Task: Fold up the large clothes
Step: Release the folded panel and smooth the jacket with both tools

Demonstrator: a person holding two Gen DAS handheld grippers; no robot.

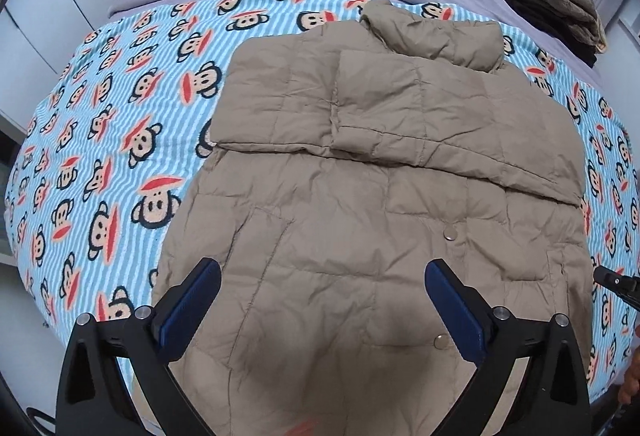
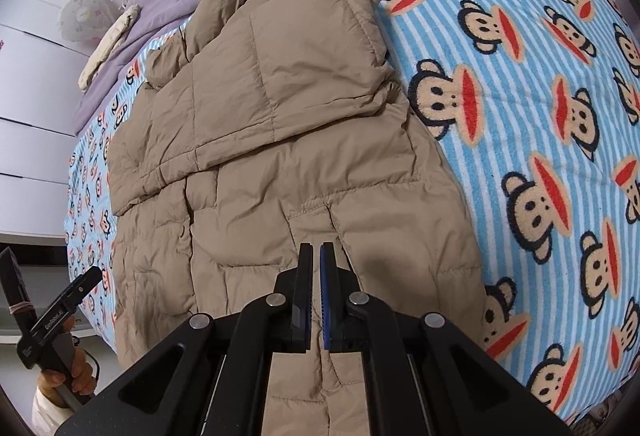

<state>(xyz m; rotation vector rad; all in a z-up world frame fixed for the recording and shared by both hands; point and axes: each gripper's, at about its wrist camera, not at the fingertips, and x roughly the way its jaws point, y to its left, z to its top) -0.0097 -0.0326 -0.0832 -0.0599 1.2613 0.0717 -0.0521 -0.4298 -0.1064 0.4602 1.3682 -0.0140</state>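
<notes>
The tan quilted puffer jacket (image 1: 380,171) lies flat on the blue striped monkey-print blanket (image 1: 100,139), both sleeves folded across its chest. The left gripper (image 1: 322,308) hovers over the hem, jaws spread wide, holding nothing. Only the left view catches the stack of folded dark and striped clothes (image 1: 556,3). The right view shows the right gripper (image 2: 316,292) nearly closed, a thin gap, nothing pinched.
</notes>
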